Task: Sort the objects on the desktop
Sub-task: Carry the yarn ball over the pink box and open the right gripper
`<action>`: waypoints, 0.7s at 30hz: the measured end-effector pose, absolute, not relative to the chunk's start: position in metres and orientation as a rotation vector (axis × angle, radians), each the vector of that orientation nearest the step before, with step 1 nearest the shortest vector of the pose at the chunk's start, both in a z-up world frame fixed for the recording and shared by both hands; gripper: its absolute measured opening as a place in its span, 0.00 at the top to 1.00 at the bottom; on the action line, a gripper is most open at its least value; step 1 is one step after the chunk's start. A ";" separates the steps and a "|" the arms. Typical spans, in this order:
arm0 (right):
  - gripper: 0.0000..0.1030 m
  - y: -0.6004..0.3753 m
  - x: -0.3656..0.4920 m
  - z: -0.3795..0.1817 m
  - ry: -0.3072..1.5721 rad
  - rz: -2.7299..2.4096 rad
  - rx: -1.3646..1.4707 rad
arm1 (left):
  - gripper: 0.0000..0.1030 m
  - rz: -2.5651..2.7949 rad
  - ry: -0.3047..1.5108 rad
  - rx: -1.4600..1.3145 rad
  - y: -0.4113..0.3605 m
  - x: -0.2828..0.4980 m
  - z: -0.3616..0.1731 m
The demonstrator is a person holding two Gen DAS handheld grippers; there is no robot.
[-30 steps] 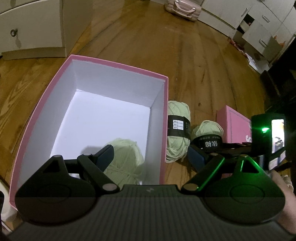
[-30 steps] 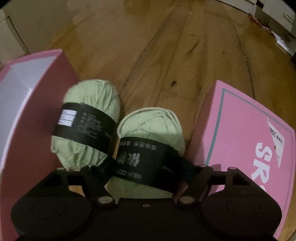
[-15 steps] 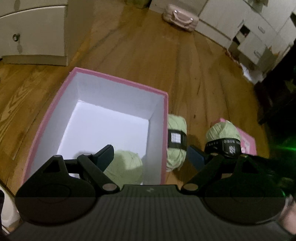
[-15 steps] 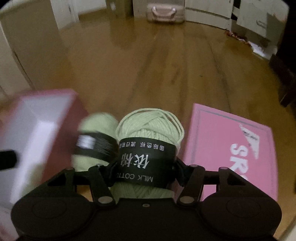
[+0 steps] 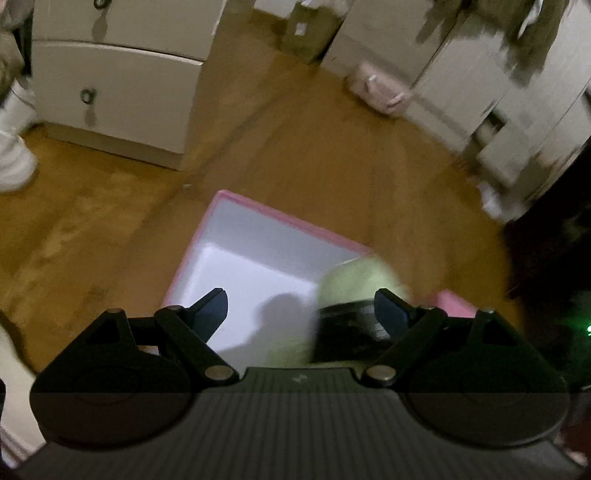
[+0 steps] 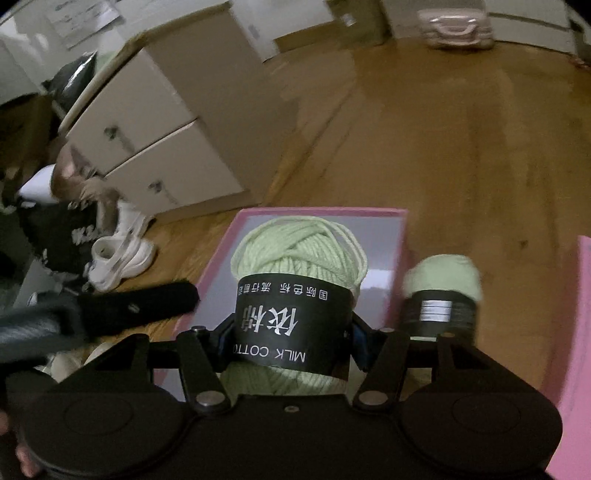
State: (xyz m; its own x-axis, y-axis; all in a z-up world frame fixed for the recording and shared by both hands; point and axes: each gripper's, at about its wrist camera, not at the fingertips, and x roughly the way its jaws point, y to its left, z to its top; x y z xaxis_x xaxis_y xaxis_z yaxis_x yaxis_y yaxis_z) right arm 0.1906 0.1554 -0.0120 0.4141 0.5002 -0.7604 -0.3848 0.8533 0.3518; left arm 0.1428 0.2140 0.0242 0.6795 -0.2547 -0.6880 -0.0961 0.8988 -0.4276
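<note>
My right gripper (image 6: 291, 332) is shut on a light green yarn ball (image 6: 299, 254) with a black label and holds it above the open pink box (image 6: 399, 236) with a white inside. That ball shows blurred in the left wrist view (image 5: 354, 291), over the box (image 5: 258, 210). My left gripper (image 5: 301, 308) is open and empty, raised above the box's near left part. A second green yarn ball (image 6: 443, 280) stands on the floor just right of the box. A yarn ball inside the box is partly visible low in the left wrist view (image 5: 291, 352).
A pink box lid (image 6: 576, 332) lies on the wooden floor at the right. White drawer cabinets (image 6: 155, 122) and white shoes (image 6: 122, 254) are at the left. A pink case (image 6: 456, 22) sits far back. More cabinets (image 5: 517, 96) line the far side.
My right gripper lifted the labelled yarn ball off the floor and carried it left over the pink box. My left gripper rose and pulled back, still open.
</note>
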 end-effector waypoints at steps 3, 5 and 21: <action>0.37 0.168 0.188 -0.026 1.026 0.589 0.127 | 0.16 -0.071 0.845 -0.465 0.215 0.146 0.020; 0.37 0.176 0.184 -0.036 1.047 0.598 0.118 | 0.16 -0.049 0.857 -0.435 0.212 0.148 0.016; 0.27 0.201 0.206 -0.055 0.996 0.467 0.047 | 0.16 -0.022 0.883 -0.505 0.225 0.153 0.000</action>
State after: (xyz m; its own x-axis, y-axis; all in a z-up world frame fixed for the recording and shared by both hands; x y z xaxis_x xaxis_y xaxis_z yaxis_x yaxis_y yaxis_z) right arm 0.2063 0.2007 -0.0546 0.4533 0.3993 -0.7969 -0.3573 0.9005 0.2480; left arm 0.1526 0.2249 0.0003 0.6422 -0.2232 -0.7333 -0.1856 0.8830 -0.4312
